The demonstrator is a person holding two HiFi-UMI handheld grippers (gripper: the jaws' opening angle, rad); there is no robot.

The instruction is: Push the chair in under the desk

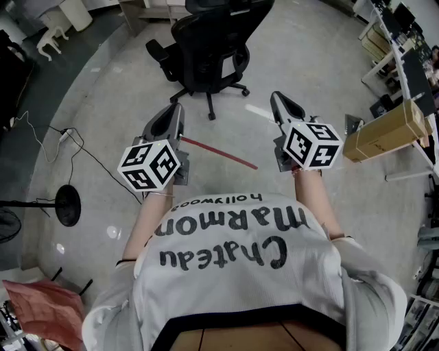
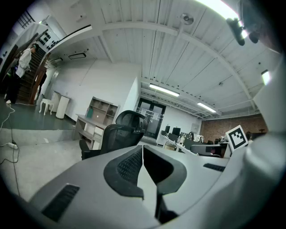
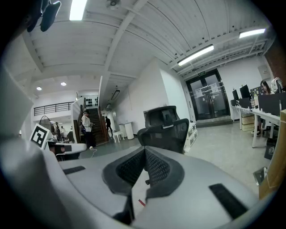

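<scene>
A black mesh office chair [image 1: 206,48] stands on the grey floor ahead of me, well short of the pale desk [image 1: 147,7] at the top edge. My left gripper [image 1: 176,110] and right gripper [image 1: 277,99] are held out side by side, pointing at the chair and still apart from it. Both are shut with nothing between the jaws. Over the closed left gripper [image 2: 142,150] I see the chair [image 2: 118,134] in front of the desk with shelves [image 2: 89,123]. The chair's back and headrest [image 3: 165,129] rise just above the closed right gripper [image 3: 145,152].
A red line [image 1: 219,152] crosses the floor between my grippers. A cable and power strip [image 1: 65,135] and a round black stand base [image 1: 67,204] lie to the left. A long cardboard box [image 1: 387,130] and desks with monitors [image 1: 405,41] are on the right. People [image 3: 86,127] stand by stairs.
</scene>
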